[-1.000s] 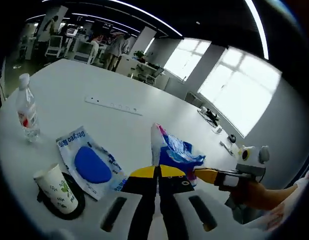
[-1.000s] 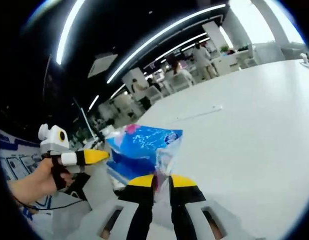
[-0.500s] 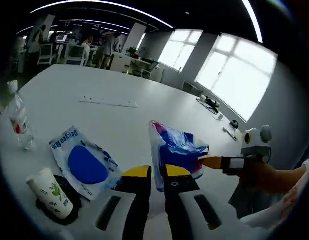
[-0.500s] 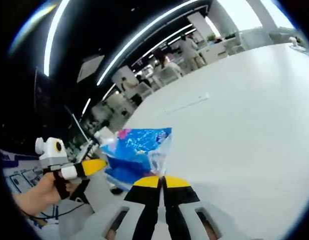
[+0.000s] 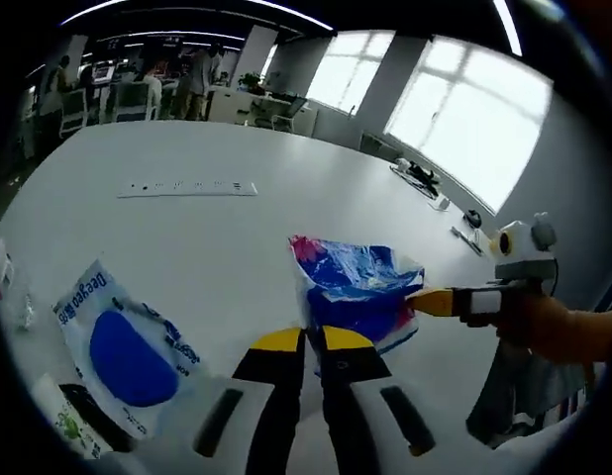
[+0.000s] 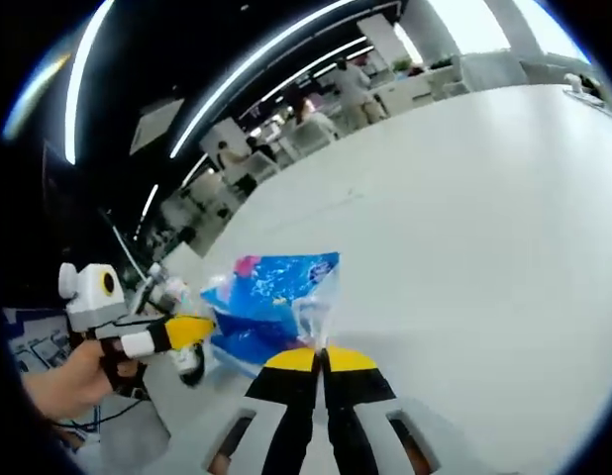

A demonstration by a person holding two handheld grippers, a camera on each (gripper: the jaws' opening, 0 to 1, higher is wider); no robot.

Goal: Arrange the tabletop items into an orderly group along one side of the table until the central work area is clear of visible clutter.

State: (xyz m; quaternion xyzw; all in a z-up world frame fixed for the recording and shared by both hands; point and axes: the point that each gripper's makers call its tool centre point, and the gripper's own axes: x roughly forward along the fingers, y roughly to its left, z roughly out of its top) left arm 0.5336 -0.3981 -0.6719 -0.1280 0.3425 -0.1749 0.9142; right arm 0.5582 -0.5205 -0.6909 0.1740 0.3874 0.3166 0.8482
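Note:
A blue and pink plastic bag [image 5: 354, 289] hangs between both grippers above the white table [image 5: 227, 237]. My left gripper [image 5: 313, 341] has its yellow-tipped jaws nearly together on the bag's lower edge. From the right of the left gripper view, my right gripper [image 5: 432, 301] pinches the bag's other side. In the right gripper view my right gripper [image 6: 322, 358] is shut on a corner of the bag [image 6: 271, 302], and my left gripper [image 6: 194, 330], held by a hand [image 6: 63, 376], meets the bag's left edge.
A white packet with a blue pad [image 5: 120, 351] lies at the lower left of the table. A paper cup [image 5: 66, 427] on a dark coaster and a water bottle [image 5: 1, 282] sit at the left edge. A white power strip [image 5: 187, 186] lies farther out. People and desks stand beyond.
My right gripper's jaws, slightly apart around the bag's corner a second ago, have shut on it. The left gripper's jaws parted briefly, then narrowed again. Both views swung; the bag stays between the grippers.

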